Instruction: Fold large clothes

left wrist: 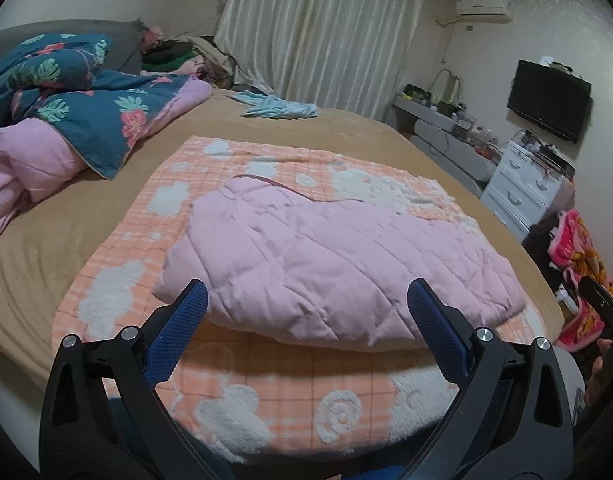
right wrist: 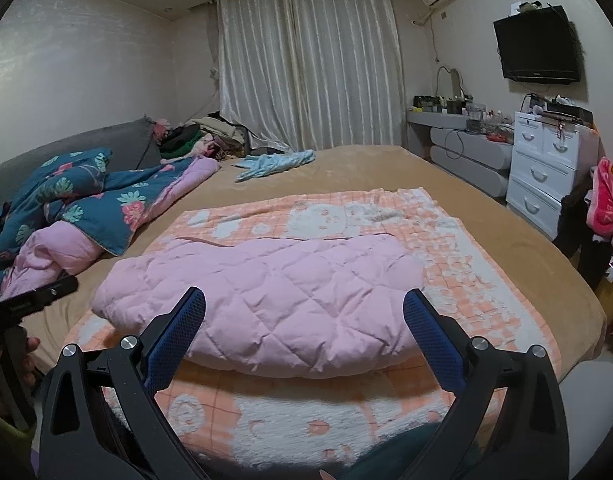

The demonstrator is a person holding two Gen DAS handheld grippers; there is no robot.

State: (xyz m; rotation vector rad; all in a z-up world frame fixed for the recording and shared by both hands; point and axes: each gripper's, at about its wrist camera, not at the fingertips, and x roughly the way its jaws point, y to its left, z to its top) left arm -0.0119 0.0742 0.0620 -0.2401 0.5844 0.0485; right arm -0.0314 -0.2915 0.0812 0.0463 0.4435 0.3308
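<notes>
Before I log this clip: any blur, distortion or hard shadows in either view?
Left wrist view: strong fisheye bend, black corners; the pink quilt is sharp, with a soft shadow on the orange blanket beneath its near edge; the left tool is open. Right wrist view: same bend and dim, even indoor light; curtain mildly bright, no glare; the right tool is open and sharp.

Television (right wrist: 537, 43), white drawers (right wrist: 544, 168), floral quilt (left wrist: 90, 112).

Dim indoor light, fisheye-warped edges

Pale curtains (right wrist: 306, 64) behind a tan bed (right wrist: 386, 168), wall television (right wrist: 536, 44), white drawers (right wrist: 546, 168).
</notes>
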